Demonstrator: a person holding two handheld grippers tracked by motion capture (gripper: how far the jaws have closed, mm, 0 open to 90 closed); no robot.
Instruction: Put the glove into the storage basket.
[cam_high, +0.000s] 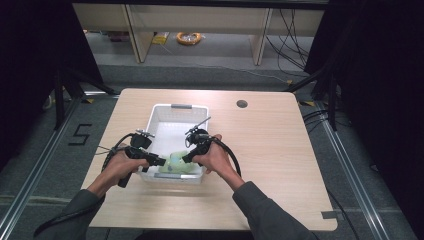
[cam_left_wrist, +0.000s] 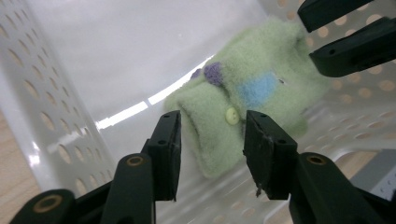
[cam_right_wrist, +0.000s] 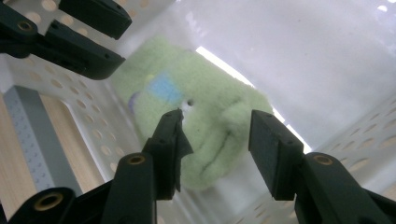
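Both jaw pairs are being held spread, gripping nothing: the left gripper (cam_high: 159, 161) and right gripper (cam_high: 186, 159) are flanking a green sock (cam_high: 176, 162) lying in the basket (cam_high: 181, 107) at frame centre. "5" is marked on the floor (cam_high: 80, 134) at left.

A light wooden table (cam_high: 280, 150) stands on grey floor (cam_high: 210, 62). Black curtains (cam_high: 380, 75) flank it. Pale wooden shelving (cam_high: 200, 20) lines the back.
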